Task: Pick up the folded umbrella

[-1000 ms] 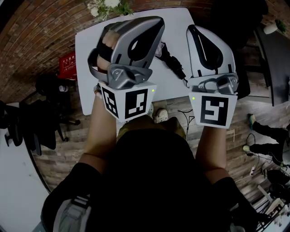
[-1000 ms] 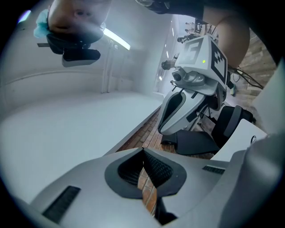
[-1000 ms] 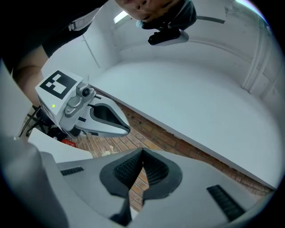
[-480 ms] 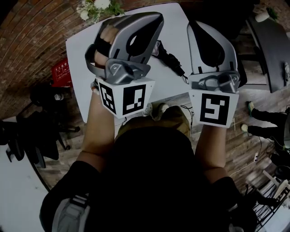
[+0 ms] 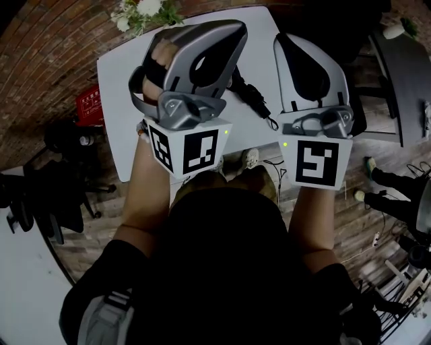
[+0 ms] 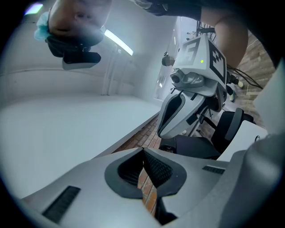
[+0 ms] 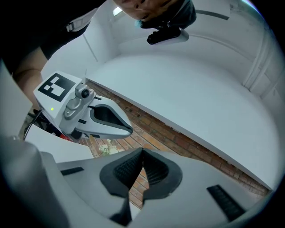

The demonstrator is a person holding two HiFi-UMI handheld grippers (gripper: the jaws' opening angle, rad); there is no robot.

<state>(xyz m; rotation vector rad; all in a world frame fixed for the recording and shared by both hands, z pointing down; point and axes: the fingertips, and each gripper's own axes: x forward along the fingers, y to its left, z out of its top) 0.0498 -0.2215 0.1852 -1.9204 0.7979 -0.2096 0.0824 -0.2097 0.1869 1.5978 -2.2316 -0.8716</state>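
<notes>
Black folded umbrella; flat on table

Red brick wall runs ahead of the right claw, with white ceiling above it. A lit ceiling strip light sits up and left of the left claw. Wood plank floor throughout. White table lies beneath both claws, with flowers at its far edge. Black office chairs stand left of the left claw. A dark desk stands right of the right claw.
</notes>
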